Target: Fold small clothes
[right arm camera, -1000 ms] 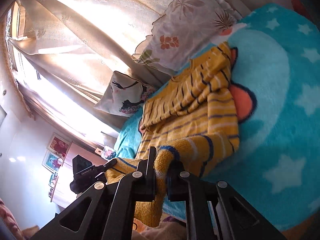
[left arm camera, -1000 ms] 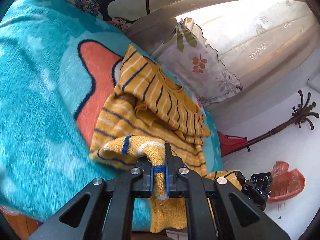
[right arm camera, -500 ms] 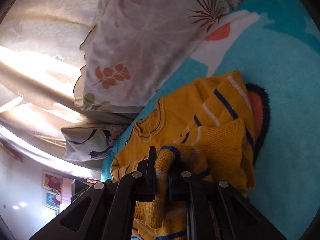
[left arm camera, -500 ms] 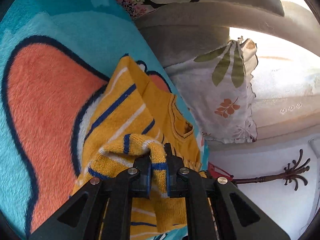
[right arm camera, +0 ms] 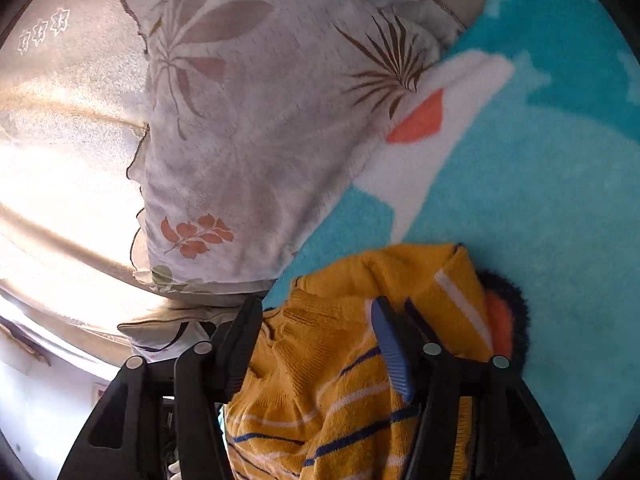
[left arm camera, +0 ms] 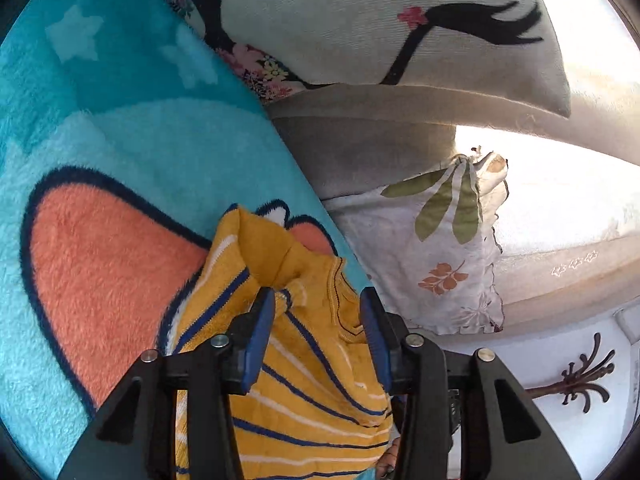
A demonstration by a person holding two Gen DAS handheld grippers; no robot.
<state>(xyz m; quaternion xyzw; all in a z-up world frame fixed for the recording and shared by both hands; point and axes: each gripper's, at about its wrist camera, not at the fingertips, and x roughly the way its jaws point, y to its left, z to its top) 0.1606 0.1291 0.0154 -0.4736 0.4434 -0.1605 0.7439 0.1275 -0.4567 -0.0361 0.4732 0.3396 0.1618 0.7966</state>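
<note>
1. A bed covered by a teal plush blanket (left arm camera: 120,128) with stars and an orange patch carries the work; pillows lean along its far edge against a sunlit curtain.
2. Nearest, the left tool (left arm camera: 318,332) stands wide open over the yellow striped sweater (left arm camera: 312,392), gripping nothing; the right tool (right arm camera: 316,332) is likewise spread apart and empty above the same knit.
3. The sweater lies folded over on itself on the blanket, neckline (right arm camera: 304,312) toward the far edge, so its long axis seems to run from the tools toward the pillows.
4. It looks light, soft and floppy, not slippery; a folded edge or hem corner gives the surest hold.
5. Beyond it sit the leaf-print pillow (right arm camera: 260,128) and, further, the silhouette pillow (left arm camera: 400,20).
</note>
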